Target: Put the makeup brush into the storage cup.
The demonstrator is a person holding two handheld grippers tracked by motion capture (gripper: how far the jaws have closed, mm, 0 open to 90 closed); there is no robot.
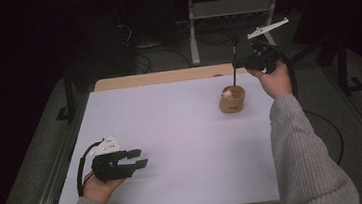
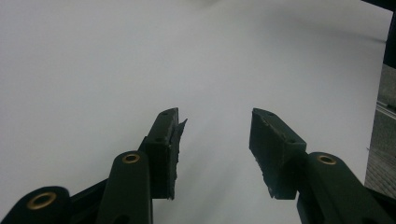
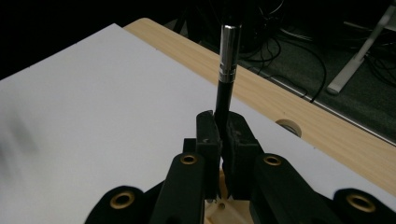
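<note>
Right tongs (image 3: pixel 223 135) clamp a thin black pen (image 3: pixel 226 74) upright above the brown cup (image 1: pixel 232 99) at the table's (image 1: pixel 172 133) far right. Light, stiff and smooth, the pen could slip; a grip mid-barrel suits it. Left tongs (image 1: pixel 135 158) rest open, near left.

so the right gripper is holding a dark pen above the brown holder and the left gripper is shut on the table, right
Not quite: the left gripper is open, its jaws apart and empty in the left gripper view. The right gripper does hold the dark pen above the brown holder.
</note>
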